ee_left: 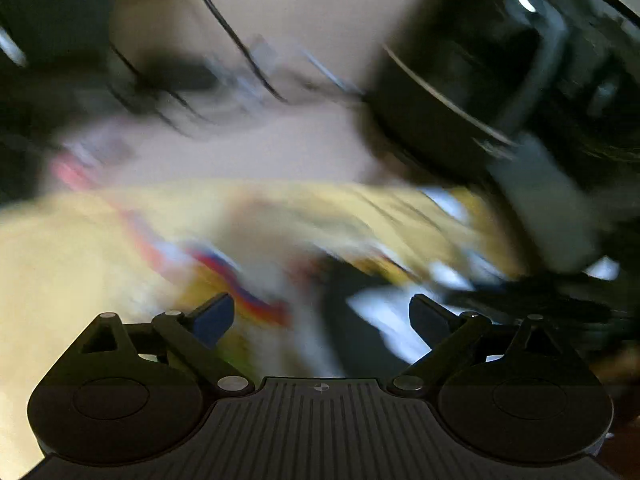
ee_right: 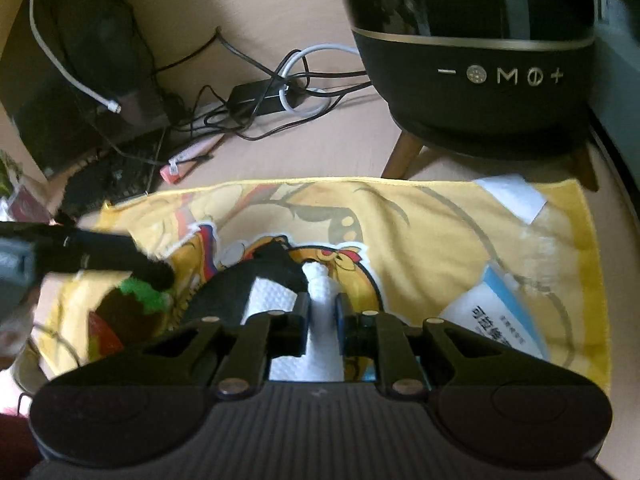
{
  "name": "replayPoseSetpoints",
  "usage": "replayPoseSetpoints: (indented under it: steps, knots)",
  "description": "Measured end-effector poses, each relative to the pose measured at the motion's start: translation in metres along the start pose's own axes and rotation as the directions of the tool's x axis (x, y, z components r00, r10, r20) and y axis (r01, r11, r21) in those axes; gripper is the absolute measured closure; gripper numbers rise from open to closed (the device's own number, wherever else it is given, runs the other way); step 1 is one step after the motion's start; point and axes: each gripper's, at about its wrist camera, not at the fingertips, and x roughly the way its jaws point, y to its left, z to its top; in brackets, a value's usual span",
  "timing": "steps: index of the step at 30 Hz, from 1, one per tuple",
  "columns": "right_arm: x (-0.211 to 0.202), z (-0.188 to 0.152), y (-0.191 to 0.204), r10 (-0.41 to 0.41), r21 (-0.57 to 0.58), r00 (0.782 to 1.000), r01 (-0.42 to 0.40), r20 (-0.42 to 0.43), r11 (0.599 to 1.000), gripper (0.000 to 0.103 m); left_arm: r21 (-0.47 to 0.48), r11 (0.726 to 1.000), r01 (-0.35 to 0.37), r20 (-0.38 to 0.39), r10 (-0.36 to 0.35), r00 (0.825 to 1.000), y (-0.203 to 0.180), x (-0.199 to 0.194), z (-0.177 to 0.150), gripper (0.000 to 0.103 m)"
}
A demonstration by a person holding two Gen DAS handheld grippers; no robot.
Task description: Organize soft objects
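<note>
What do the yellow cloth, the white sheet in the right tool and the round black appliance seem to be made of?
Yellow cloth: probably soft woven or microfibre fabric, matt, with a printed cartoon and a stitched hem.
White sheet: likely paper towel; a dimpled embossed pattern shows, and it is pinched into a crease.
Black appliance: apparently glossy plastic, with reflections and a gold band; its legs look wooden.

White paper towel on yellow cloth

Tissue on towel, before speaker.
</note>
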Motion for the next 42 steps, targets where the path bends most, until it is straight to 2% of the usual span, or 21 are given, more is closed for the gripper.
replayPoseSetpoints:
  steps: [1,2,3,4,7,10,13,14,15,16,18,20,25,27,28,30,33,36,37,39,42]
  knots:
    - [0.0,-0.003,0.004,0.004,-0.013,1.0,-0.004,-0.005,1.0,0.048,-0.019,0.999,0.048,-0.028,-0.049,0.998,-0.005,0.003,-0.001,0.005]
    - [0.0,-0.006,0.008,0.014,-0.026,1.0,-0.014,-0.008,1.0,0.043,-0.039,0.995,0.096,-0.055,-0.098,0.994,-0.009,0.006,-0.002,0.005]
    - [0.0,-0.008,0.013,0.027,-0.04,1.0,-0.027,-0.01,0.999,0.042,-0.054,0.993,0.105,-0.071,-0.108,0.992,-0.011,0.01,-0.003,0.005]
    - [0.001,-0.01,0.018,0.032,-0.057,0.999,-0.033,-0.015,0.998,0.046,-0.079,0.991,0.108,-0.072,-0.114,0.991,-0.009,0.012,-0.004,0.005]
    - [0.01,-0.012,0.037,0.018,-0.152,0.999,-0.022,-0.027,0.988,0.042,-0.179,0.971,0.159,-0.052,-0.171,0.984,0.005,0.011,-0.005,0.005]
    - [0.021,-0.015,0.06,-0.014,-0.29,0.999,0.002,-0.04,0.957,0.042,-0.248,0.95,0.19,-0.034,-0.205,0.978,0.023,0.006,-0.002,0.004]
    - [0.032,-0.02,0.075,-0.093,-0.407,0.995,0.072,-0.031,0.91,0.045,-0.266,0.948,0.175,-0.043,-0.193,0.98,0.03,0.005,-0.001,0.004]
    - [0.032,-0.019,0.075,-0.098,-0.407,0.995,0.081,-0.022,0.91,0.052,-0.256,0.952,0.167,-0.049,-0.186,0.981,0.028,0.003,-0.001,0.004]
    - [0.03,-0.017,0.07,-0.098,-0.386,0.995,0.084,-0.017,0.919,0.081,-0.245,0.955,0.17,-0.054,-0.189,0.981,0.025,0.003,-0.001,0.003]
    - [0.026,-0.015,0.062,-0.092,-0.347,0.996,0.081,-0.016,0.934,0.095,-0.229,0.955,0.187,-0.059,-0.206,0.977,0.02,0.003,-0.002,0.003]
    - [0.017,-0.009,0.045,-0.08,-0.265,0.997,0.074,-0.012,0.961,0.095,-0.187,0.954,0.236,-0.071,-0.252,0.965,0.007,0.007,-0.002,0.002]
    - [0.009,-0.003,0.029,-0.069,-0.182,0.998,0.067,-0.008,0.981,0.095,-0.142,0.958,0.249,-0.097,-0.263,0.96,-0.007,0.011,-0.002,0.001]
    - [-0.015,0.012,-0.012,-0.029,0.023,0.999,0.028,0.021,0.999,0.094,0.002,0.984,0.176,-0.194,-0.172,0.966,-0.045,0.037,0.0,0.001]
    - [-0.025,0.016,-0.02,-0.049,0.046,0.997,0.047,0.052,0.998,0.093,0.044,0.984,0.173,-0.213,-0.16,0.964,-0.056,0.049,-0.001,0.001]
    - [-0.028,0.017,-0.022,-0.06,0.053,0.996,0.056,0.064,0.997,0.092,0.064,0.985,0.159,-0.203,-0.143,0.969,-0.06,0.053,-0.001,0.0]
    - [-0.031,0.017,-0.026,-0.067,0.065,0.995,0.062,0.078,0.996,0.092,0.071,0.99,0.125,-0.175,-0.111,0.978,-0.063,0.056,0.001,0.0]
    - [-0.032,0.016,-0.027,-0.051,0.074,0.994,0.044,0.092,0.996,0.092,-0.017,0.991,0.133,-0.146,-0.134,0.98,-0.051,0.052,0.001,0.001]
    - [-0.029,0.015,-0.026,-0.039,0.079,0.995,0.031,0.094,0.996,0.092,-0.051,0.986,0.157,-0.101,-0.162,0.982,-0.042,0.044,0.001,0.014]
    - [-0.028,0.016,-0.026,-0.035,0.08,0.995,0.028,0.093,0.996,0.092,-0.032,0.986,0.161,-0.075,-0.163,0.984,-0.043,0.039,0.002,0.028]
    - [-0.024,0.018,-0.024,-0.033,0.074,0.996,0.027,0.085,0.997,0.092,0.033,0.99,0.134,-0.036,-0.133,0.991,-0.047,0.03,0.006,0.042]
    - [-0.02,0.02,-0.018,-0.027,0.051,0.997,0.023,0.077,0.998,0.092,0.139,0.989,0.06,0.015,-0.063,0.998,-0.049,0.017,0.007,0.043]
